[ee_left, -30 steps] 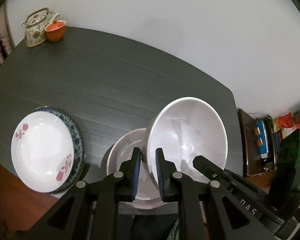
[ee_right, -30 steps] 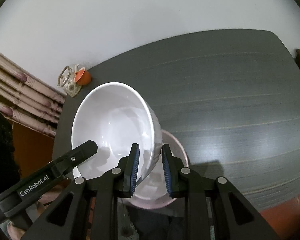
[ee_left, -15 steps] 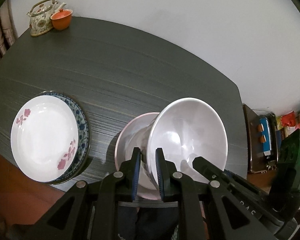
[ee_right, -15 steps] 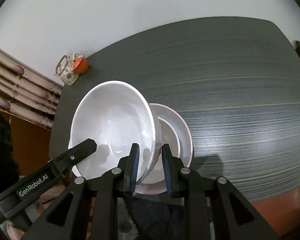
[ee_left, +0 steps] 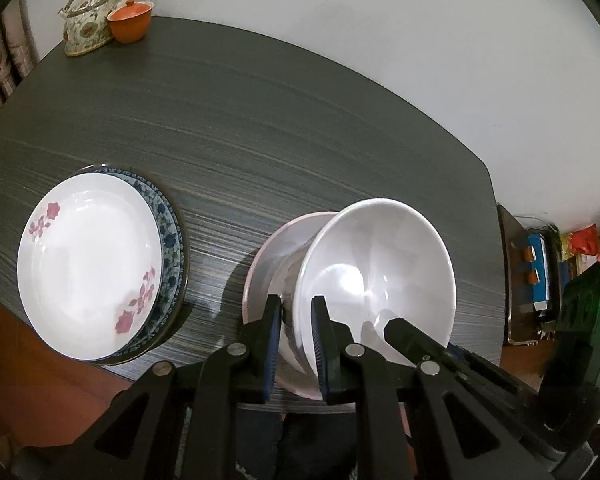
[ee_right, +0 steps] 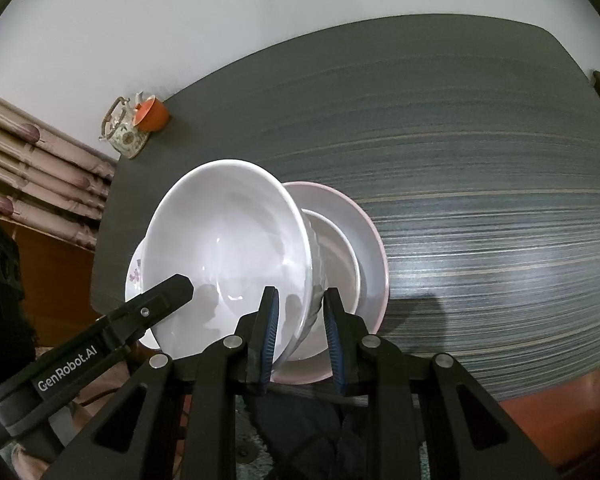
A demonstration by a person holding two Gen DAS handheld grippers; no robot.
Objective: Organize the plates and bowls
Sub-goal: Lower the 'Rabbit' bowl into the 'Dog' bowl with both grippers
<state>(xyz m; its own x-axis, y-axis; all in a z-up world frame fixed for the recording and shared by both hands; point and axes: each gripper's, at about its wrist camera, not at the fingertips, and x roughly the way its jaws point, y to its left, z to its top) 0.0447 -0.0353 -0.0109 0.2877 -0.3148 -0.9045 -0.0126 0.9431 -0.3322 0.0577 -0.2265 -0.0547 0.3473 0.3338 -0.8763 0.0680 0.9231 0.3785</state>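
Currently both tools pinch the rim of one white bowl (ee_left: 380,264), from opposite sides. Left tool (ee_left: 296,344): blue pads pressed onto the near left rim, wall of the bowl between them. Right tool (ee_right: 300,336): pads clamped on the near right rim in the same way. The bowl is tilted, its mouth facing the cameras, over a pink-rimmed bowl (ee_right: 364,236) that sits on the dark bench (ee_left: 260,120) near its front edge; contact between the two bowls cannot be told. To the left on the bench: a white plate with pink flowers (ee_left: 88,268) stacked on a blue-patterned plate (ee_left: 168,232). Far corner: a floral teapot (ee_left: 86,26) touching an orange cup (ee_left: 130,24).
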